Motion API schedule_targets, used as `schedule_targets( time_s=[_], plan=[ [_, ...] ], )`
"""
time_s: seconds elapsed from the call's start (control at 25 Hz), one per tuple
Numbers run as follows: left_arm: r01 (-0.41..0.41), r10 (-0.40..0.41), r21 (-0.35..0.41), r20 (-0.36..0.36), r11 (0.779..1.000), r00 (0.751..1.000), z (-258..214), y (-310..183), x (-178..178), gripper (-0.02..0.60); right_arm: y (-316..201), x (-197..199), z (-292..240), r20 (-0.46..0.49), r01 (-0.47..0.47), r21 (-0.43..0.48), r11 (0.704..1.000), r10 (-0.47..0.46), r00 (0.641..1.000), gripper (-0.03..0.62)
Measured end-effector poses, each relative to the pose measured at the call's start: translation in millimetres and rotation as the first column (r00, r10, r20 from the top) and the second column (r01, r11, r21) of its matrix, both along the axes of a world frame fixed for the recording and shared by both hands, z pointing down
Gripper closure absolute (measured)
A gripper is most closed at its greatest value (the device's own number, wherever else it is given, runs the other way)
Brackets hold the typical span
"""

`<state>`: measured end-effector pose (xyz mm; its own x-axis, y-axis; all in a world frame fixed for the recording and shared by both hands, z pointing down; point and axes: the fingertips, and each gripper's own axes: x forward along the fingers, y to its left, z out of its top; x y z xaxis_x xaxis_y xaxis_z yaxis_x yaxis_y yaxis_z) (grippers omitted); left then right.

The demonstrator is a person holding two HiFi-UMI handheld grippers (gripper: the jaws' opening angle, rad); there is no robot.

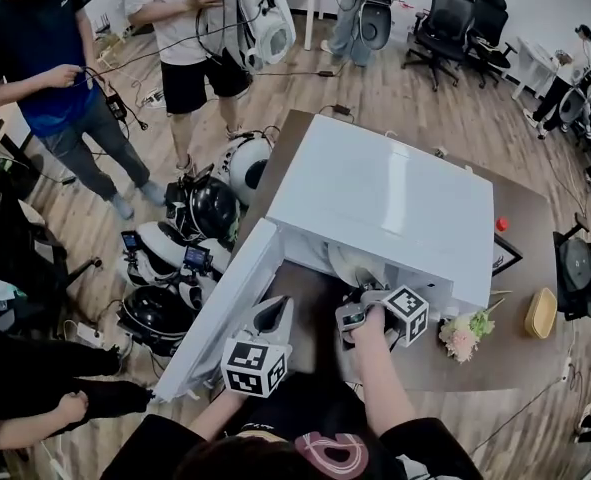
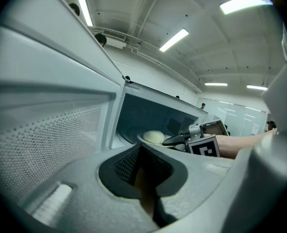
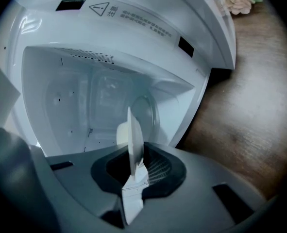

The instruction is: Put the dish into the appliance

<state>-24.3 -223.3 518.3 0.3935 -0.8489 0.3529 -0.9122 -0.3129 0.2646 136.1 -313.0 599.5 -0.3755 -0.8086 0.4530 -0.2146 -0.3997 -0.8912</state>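
A boxy, glossy white microwave (image 1: 375, 193) is seen at the centre of the head view on a brown wood-grain table (image 1: 525, 228), its door (image 1: 225, 308) swung open toward the lower left, with a finely perforated inner panel. A thin, round white dish (image 3: 135, 140), seen edge-on, is pinched by its rim between the nearly closed jaws of the right gripper (image 3: 133, 176) and held in the mouth of the smooth white cavity (a pale, domed bun (image 2: 154, 137) lies on it). The left gripper (image 2: 145, 188) is held beside the door, its jaws together and empty.
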Motion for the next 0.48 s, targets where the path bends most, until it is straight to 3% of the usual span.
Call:
schedule_targets(
  time_s=[0.48],
  plan=[
    [-0.019,0.019,-0.006,0.002,1.000,1.000,-4,-3,8,0.572,-13,-3,-5,-0.012,-0.001,0.008,1.000,0.001,1.000,0.548]
  ],
)
